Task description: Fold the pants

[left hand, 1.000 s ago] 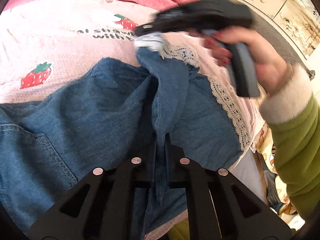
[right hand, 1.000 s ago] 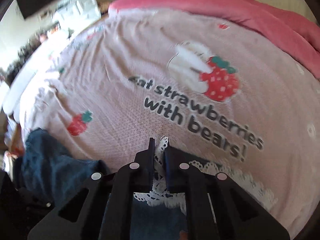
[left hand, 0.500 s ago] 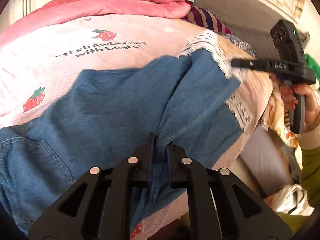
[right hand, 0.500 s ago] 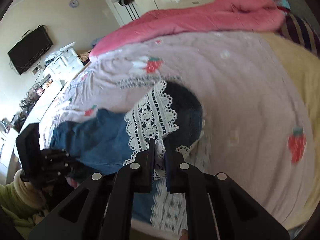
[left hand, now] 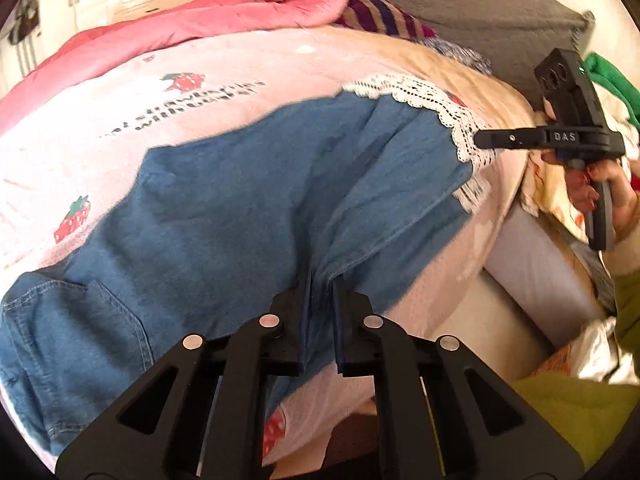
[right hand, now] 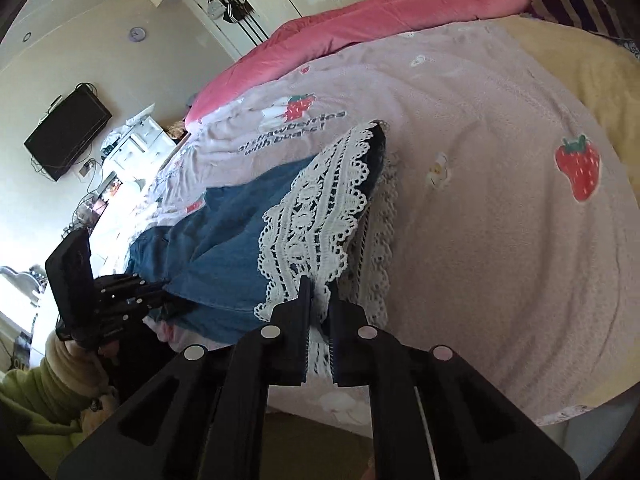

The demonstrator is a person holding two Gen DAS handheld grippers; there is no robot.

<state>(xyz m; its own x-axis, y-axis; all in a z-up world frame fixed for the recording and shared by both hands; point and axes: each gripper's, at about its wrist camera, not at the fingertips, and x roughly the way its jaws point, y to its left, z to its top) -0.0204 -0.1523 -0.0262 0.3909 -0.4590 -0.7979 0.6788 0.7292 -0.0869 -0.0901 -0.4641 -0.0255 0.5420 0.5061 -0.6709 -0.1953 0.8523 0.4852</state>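
left wrist view: my left gripper (left hand: pixel 320 280) is clenched on a fold of the pants (left hand: pixel 224 216), denim pinched between the two fingers at the near edge of the bed. the pants lie spread across the pink blanket (left hand: pixel 240 68), waist and a back pocket at lower left, legs running up and right to the lace hem (left hand: pixel 424 96). right gripper (left hand: pixel 480 140) is at the right of this view, its tip closed on the lace hem at the far corner of the leg, hem lifted a little off the blanket. a hand (left hand: pixel 604 188) wraps its grip, cream cuff and green sleeve (left hand: pixel 628 304) below. a red quilt (left hand: pixel 200 20) is bunched along the far side of the bed, a striped pillow (left hand: pixel 380 16) beside it. right wrist view: right gripper (right hand: pixel 320 292) is clamped on the lace hem (right hand: pixel 320 208), white lace bunched between the fingers and standing up from them, dark inner side of the leg showing at the top fold. denim (right hand: pixel 240 216) trails left toward the left gripper (right hand: pixel 168 296), which grips the near edge of the cloth. blanket (right hand: pixel 500 200) with strawberry prints fills the right side. a tv (right hand: pixel 68 132) hangs on the wall at left.
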